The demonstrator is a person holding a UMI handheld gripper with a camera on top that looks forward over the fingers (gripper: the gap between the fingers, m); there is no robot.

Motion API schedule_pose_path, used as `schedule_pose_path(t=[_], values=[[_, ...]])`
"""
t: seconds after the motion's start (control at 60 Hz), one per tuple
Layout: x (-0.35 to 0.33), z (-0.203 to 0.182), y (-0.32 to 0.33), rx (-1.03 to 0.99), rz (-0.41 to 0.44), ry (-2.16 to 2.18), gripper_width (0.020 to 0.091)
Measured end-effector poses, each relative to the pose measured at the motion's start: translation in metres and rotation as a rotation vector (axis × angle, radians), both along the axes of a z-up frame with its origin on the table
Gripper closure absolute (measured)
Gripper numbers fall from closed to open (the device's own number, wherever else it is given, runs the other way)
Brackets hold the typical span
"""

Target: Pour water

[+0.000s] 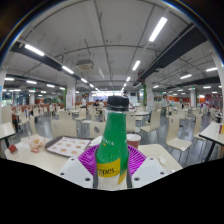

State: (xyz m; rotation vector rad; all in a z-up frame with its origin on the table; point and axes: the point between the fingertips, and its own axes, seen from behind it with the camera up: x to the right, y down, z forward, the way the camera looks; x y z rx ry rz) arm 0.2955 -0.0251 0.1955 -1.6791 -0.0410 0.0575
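Between the two fingers of the tool [113, 172] stands a green bottle [113, 140], upright, with a dark green cap at its top and a yellow label low on its body. The pink pads [92, 160] of the tool lie against the bottle on either side, with no gap visible between pad and bottle, so the tool is pinching the bottle at its lower body. The base of the bottle is hidden by the fingers (whether it rests on a surface or is lifted cannot be told).

Just beyond the fingers lies a light-coloured table [40, 155]. On it, behind and to one side of the bottle, sits a shallow tray [70, 146] with a patterned inner surface. A small pale object [37, 144] sits further along the same table; its kind cannot be made out. A white cup-shaped item [134, 139] shows just behind the bottle on the other side.

Beyond the table extends a large hall with further tables and chairs [182, 146]. Long strip lights [158, 28] run across the ceiling above.
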Motion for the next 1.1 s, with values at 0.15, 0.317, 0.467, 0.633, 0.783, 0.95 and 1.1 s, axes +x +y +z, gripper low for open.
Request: schedule_pose_path(t=[0.15,0.317,0.467,0.633,0.783,0.95,1.1], values=[[0.008,-0.073,0.016,-0.090,0.025,-0.097,0.0731],[0.013,-0.110,0.016,-0.084,0.023,-0.078,0.0723],[0.014,-0.105,0.009,-0.068,0.024,-0.083,0.0724],[0.015,-0.110,0.008,-0.113,0.021,-0.078,0.0618],[0.007,-0.113,-0.006,-0.216,0.048,-0.088,0.0276],[-0.006,-0.091,-0.051,-0.308,0.008,-0.033,0.0253],[-0.023,-0.081,-0.111,-0.416,-0.092,-0.058,0.0254]])
